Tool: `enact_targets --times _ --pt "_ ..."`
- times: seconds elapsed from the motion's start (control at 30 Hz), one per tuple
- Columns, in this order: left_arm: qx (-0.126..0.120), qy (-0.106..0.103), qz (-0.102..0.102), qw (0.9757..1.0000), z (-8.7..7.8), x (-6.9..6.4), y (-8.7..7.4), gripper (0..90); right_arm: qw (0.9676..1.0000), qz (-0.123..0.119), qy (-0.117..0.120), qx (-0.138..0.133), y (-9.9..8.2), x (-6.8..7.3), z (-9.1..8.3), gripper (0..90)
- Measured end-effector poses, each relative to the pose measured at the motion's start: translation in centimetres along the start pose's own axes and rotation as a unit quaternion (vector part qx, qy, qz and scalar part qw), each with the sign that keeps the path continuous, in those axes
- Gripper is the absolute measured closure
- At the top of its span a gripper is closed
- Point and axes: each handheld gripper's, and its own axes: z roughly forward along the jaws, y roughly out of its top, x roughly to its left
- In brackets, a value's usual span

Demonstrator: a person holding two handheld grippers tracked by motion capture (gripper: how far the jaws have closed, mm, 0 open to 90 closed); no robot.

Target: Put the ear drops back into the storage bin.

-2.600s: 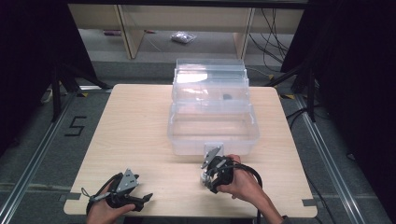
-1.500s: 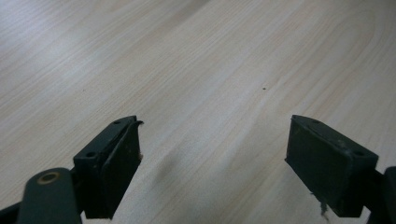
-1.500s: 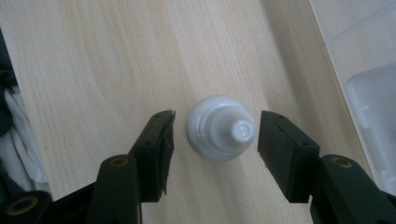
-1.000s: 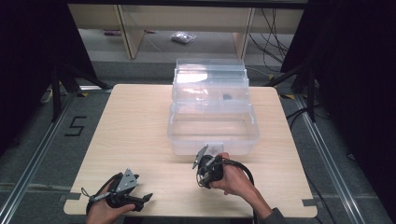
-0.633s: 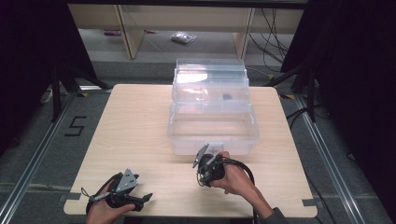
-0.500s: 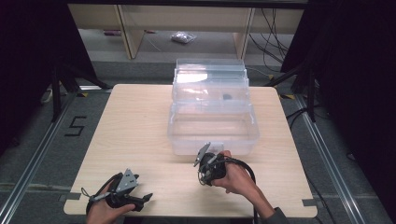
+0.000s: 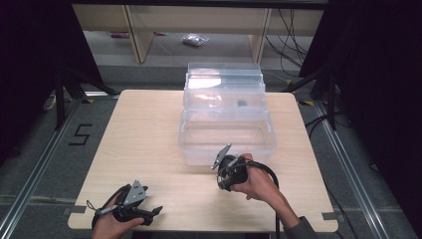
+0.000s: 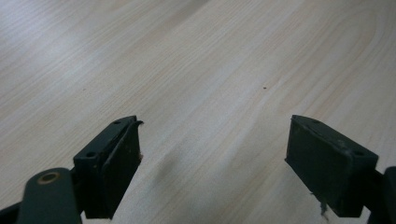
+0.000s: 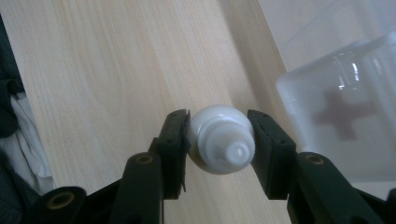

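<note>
White plastic bottle [image 9: 219, 140] is sitting clamped between the jaws of the right gripper [image 7: 230, 172], just in front of the clear tiered box [image 7: 226, 124]. Near the wooden table [image 7: 144, 134] front edge, the left gripper [image 8: 212, 158] is resting with jaws spread, gripping nothing

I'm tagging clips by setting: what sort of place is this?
Probably a lab or recording bay: a bare wooden table on a grey floor with a taped "5", dark screens either side, loose cables behind.
</note>
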Motion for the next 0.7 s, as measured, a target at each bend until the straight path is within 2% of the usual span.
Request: enact_targets --times 0.07,0.13,0.27,0.3,0.37,0.4,0.47,0.5,0.53,0.63,0.7 --pt "0.000 0.000 0.000 1.0000 0.0 0.0 0.0 17.3 1.0000 0.004 0.005 0.004 0.0 -0.2 -0.3 60.2" --pt "0.000 -0.001 -0.001 1.0000 0.0 0.0 0.0 17.3 1.0000 0.000 -0.001 -0.001 0.0 -0.4 -0.6 60.2" --pt "0.000 0.000 0.000 1.0000 0.0 0.0 0.0 17.3 0.9998 0.010 0.005 0.014 0.0 -0.7 -1.4 60.2" --pt "0.000 -0.001 0.000 1.0000 0.0 0.0 0.0 17.3 0.9997 0.009 -0.007 0.019 0.0 -0.8 -1.7 60.2" --pt "0.000 -0.001 -0.001 1.0000 0.0 0.0 0.0 17.3 0.9997 0.000 -0.008 0.022 0.0 -1.0 -1.8 60.2" --pt "0.000 0.000 -0.001 1.0000 0.0 0.0 0.0 17.3 0.9997 0.005 -0.005 0.025 -0.1 -1.0 -2.1 60.2" --pt "0.001 -0.001 0.000 1.0000 0.0 0.0 0.0 17.3 0.9999 0.007 -0.005 0.015 -0.2 -1.2 -2.4 60.2" --pt "0.001 -0.001 0.000 1.0000 0.1 0.0 0.0 17.3 0.9999 -0.002 0.007 0.009 -0.2 -1.3 -2.6 60.2" --pt "0.001 -0.001 0.000 1.0000 0.1 0.0 0.0 17.3 0.9999 -0.002 0.007 0.009 -0.2 -1.3 -2.6 60.2" --pt "0.001 -0.001 0.000 1.0000 0.1 0.0 0.0 17.3 0.9999 0.004 0.013 0.006 -0.3 -1.8 -3.1 60.2" --pt "0.001 -0.005 0.000 1.0000 0.1 0.0 0.0 17.3 0.9997 0.016 0.017 0.010 -0.2 -2.0 -3.8 60.2"
